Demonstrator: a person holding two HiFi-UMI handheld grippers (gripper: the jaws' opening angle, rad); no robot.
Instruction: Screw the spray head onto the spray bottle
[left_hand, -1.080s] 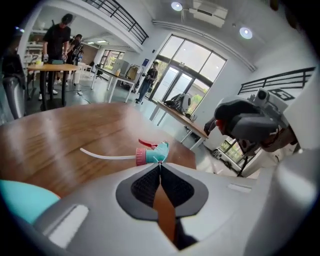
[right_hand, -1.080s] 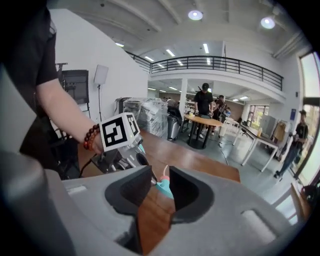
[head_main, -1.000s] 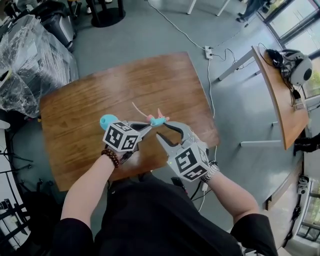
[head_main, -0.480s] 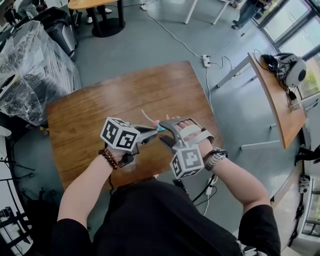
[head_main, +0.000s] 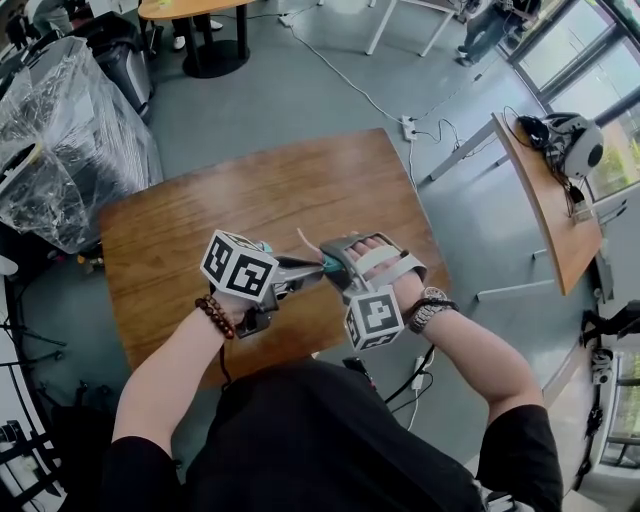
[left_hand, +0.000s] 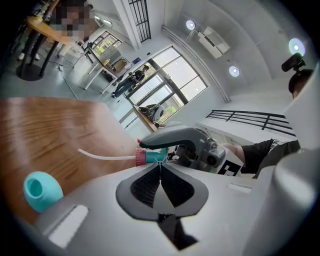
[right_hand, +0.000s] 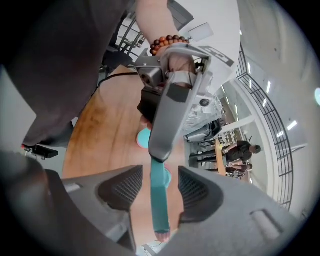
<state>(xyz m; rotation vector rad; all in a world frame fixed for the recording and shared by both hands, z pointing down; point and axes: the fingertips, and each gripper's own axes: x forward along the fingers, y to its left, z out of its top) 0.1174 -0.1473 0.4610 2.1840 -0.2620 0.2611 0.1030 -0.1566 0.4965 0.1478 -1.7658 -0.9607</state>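
Above the bench's (head_main: 200, 215) near edge, the left hand-held gripper (left_hand: 160, 164) is clamped on a thin teal part of the spray head (left_hand: 152, 156). The right hand-held gripper (right_hand: 159, 181), fingers uppermost, has just been opening and now straddles the head without pressing. The head is probably light, stiff and slick, so grip near the collar (left_hand: 140, 156). The bottle (left_hand: 42, 190) sits on the bench, left.

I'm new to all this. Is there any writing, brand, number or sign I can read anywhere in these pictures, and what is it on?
Readable words, brands or numbers: none in any view.
Left marker cube and right marker cube: black-and-white square patterns only, not letters or digits.
Spray head and spray bottle: no print shows on them.
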